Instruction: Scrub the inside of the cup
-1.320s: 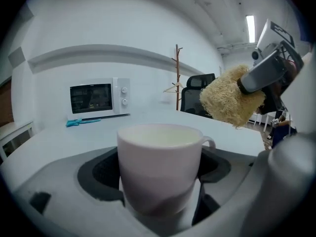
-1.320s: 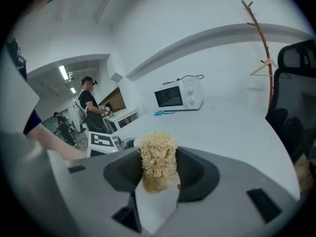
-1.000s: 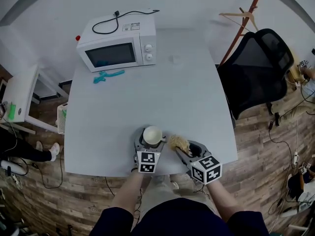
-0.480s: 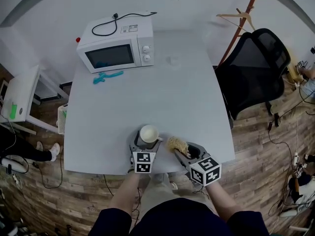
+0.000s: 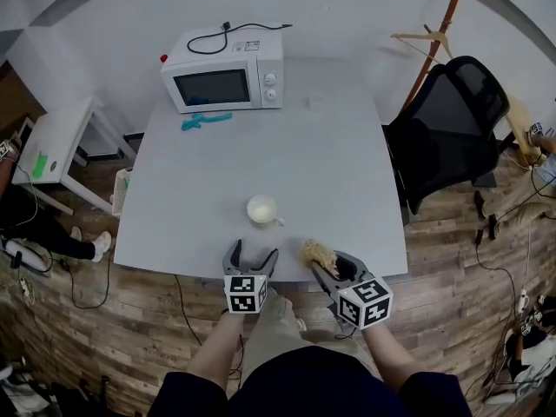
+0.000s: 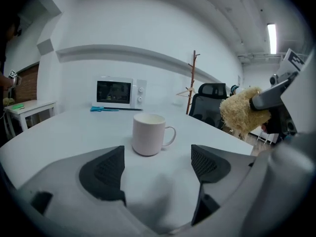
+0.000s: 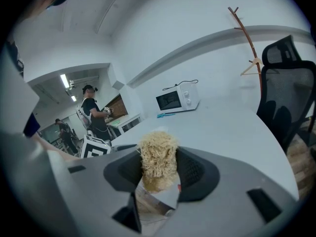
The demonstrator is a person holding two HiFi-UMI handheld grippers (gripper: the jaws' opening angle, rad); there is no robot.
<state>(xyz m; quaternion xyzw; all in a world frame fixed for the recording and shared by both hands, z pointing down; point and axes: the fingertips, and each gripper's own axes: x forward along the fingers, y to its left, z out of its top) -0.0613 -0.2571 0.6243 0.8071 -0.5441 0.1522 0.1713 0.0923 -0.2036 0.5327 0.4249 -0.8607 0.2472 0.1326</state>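
A white cup (image 5: 261,209) (image 6: 148,134) stands upright on the grey table (image 5: 313,155), handle to the right. My left gripper (image 5: 250,257) (image 6: 157,169) is open at the table's near edge, a short way back from the cup, with nothing between its jaws. At the near edge to the right, my right gripper (image 5: 323,263) (image 7: 159,169) is shut on a tan fibrous scrubber (image 5: 317,254) (image 7: 158,161), which also shows at the right of the left gripper view (image 6: 243,114).
A white microwave (image 5: 226,76) with a black cord on top stands at the table's far left, a teal tool (image 5: 205,121) in front of it. A black office chair (image 5: 452,133) and a coat stand (image 5: 430,37) are right of the table. A small white side table (image 5: 52,150) is left.
My left gripper has let go of the cup and drawn back toward the near edge; its jaws now stand open. The cup stays on the table. The right gripper still holds the scrubber.
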